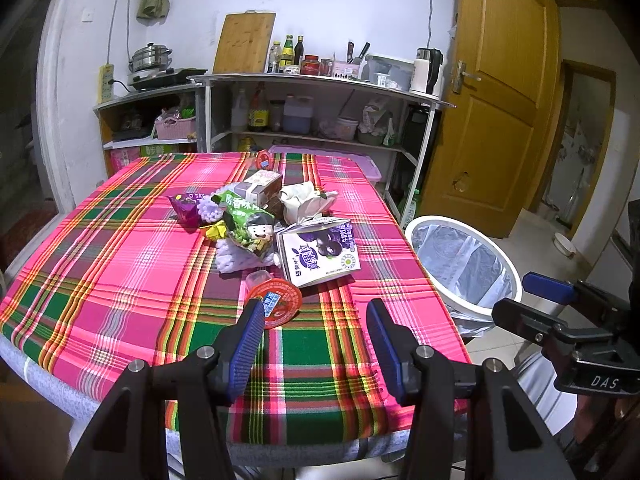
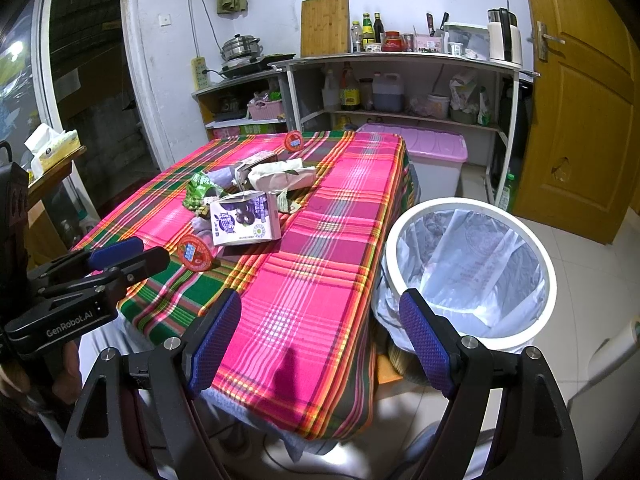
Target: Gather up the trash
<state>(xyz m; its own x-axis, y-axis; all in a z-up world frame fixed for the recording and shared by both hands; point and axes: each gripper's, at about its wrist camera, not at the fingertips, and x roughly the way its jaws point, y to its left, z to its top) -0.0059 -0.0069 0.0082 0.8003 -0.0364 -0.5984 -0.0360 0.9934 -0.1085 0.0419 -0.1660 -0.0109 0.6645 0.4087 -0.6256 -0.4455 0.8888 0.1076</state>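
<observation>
left wrist view: the left claw (image 1: 316, 320) hangs released over the near edge of the plaid-covered counter (image 1: 120, 248), its blue pads spread wide with nothing between them. just beyond its left pad lies the nearest piece of trash, a small clear cup with a red foil lid (image 1: 280, 298), tipped on its side so the lid faces the claw; it sits a little to the left of the claw's centre line, so the coming reach likely calls for a short push forward and a slight shift left. past the cup rests a white and purple drink carton (image 1: 320, 254), lying flat with its long axis running across the view, and behind it the rest of the heap: a green snack bag (image 1: 246, 224), a purple wrapper (image 1: 186, 208), a crumpled white paper wad (image 1: 302, 198), a small brown and white box (image 1: 260, 186), and, farthest back, a second red-lidded cup (image 1: 263, 159). the white bin (image 1: 416, 228) with its clear liner stands on the floor off the counter's right side. the right claw (image 2: 320, 340), likewise released and empty, hovers between the counter's corner and the bin, well apart from the heap. by this reading the left claw is the nearer one for the first cup, while the right is better placed for the bin.
</observation>
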